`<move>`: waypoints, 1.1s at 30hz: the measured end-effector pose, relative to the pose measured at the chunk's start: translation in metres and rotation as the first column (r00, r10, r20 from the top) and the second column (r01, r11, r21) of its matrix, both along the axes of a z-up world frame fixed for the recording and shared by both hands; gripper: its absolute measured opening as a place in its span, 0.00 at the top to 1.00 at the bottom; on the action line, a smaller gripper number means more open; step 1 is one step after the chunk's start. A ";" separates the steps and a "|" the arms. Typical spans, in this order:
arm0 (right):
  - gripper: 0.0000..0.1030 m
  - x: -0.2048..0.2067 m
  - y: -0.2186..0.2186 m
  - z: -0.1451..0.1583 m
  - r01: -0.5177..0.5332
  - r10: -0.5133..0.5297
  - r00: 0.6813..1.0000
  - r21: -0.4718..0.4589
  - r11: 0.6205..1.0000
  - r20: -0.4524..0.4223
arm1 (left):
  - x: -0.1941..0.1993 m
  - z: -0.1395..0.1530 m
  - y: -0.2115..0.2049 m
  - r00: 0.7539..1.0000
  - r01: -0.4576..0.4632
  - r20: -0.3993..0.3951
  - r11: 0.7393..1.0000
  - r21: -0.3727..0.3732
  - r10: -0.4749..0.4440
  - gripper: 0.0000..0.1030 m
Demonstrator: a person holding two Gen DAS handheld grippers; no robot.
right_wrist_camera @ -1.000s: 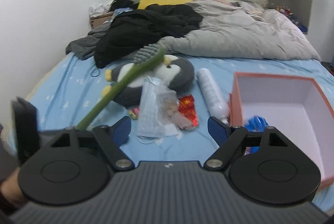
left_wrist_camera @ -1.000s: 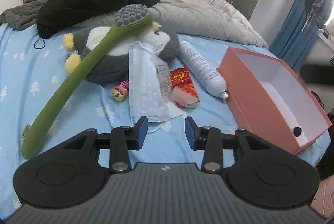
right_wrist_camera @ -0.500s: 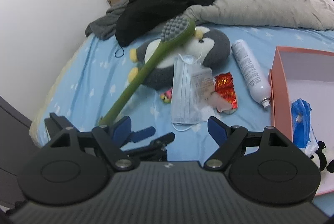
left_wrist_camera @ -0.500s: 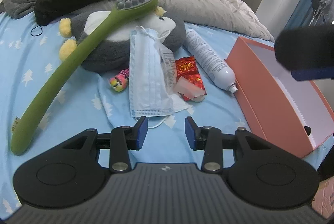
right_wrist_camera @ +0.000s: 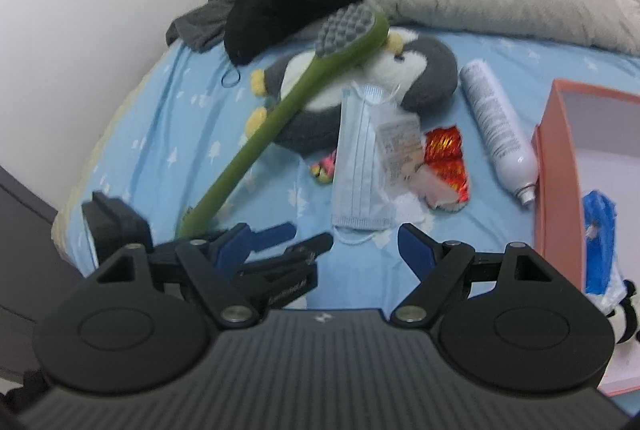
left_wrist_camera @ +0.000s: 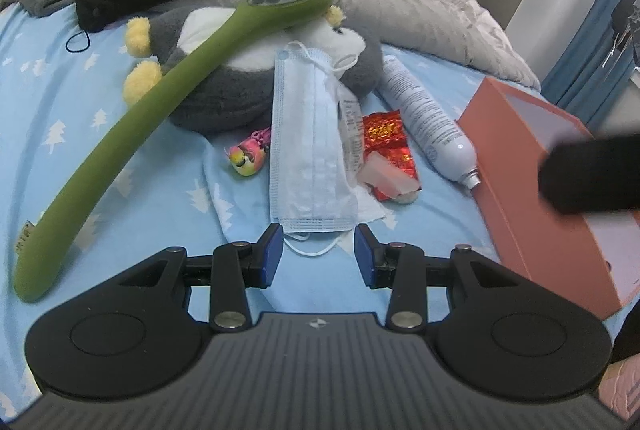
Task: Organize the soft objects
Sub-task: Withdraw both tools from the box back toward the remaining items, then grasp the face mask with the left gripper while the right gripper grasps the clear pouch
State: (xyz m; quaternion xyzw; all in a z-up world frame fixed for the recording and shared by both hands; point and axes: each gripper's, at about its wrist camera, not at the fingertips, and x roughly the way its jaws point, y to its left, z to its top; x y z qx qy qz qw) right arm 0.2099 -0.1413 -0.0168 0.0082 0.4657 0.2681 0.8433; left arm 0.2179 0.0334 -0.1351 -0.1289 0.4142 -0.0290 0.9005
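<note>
Pleated paper mask (left_wrist_camera: 310,149) drapes fuzzy plush penguin (left_wrist_camera: 224,77); both hand-held grippers (left_wrist_camera: 319,250) (right_wrist_camera: 348,250) gape empty.

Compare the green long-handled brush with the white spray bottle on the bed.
The green brush is long, thin and curved; the white spray bottle is short, thick and straight. The brush leans on the plush penguin, head raised; the bottle lies flat on the sheet. Both are rigid items outside the orange box.

a grey and white plush penguin (left_wrist_camera: 224,97) with yellow feet is seen lying on the blue sheet, a pale blue face mask (left_wrist_camera: 308,149) draped against it.
</note>
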 end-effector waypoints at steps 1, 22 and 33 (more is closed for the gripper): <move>0.21 0.002 0.000 -0.005 -0.012 0.012 1.000 0.003 1.000 -0.006 | 0.003 -0.003 0.001 1.000 0.004 0.000 1.000 0.000 -0.004 0.56; 0.35 0.058 -0.025 -0.135 0.151 -0.134 0.951 -0.042 0.988 0.280 | 0.074 -0.054 0.027 0.999 0.004 0.044 0.996 -0.086 -0.001 0.54; 0.55 0.090 -0.006 -0.170 0.082 -0.023 0.949 -0.176 0.981 0.315 | 0.085 -0.057 0.024 0.997 0.064 0.054 0.978 -0.199 -0.054 0.53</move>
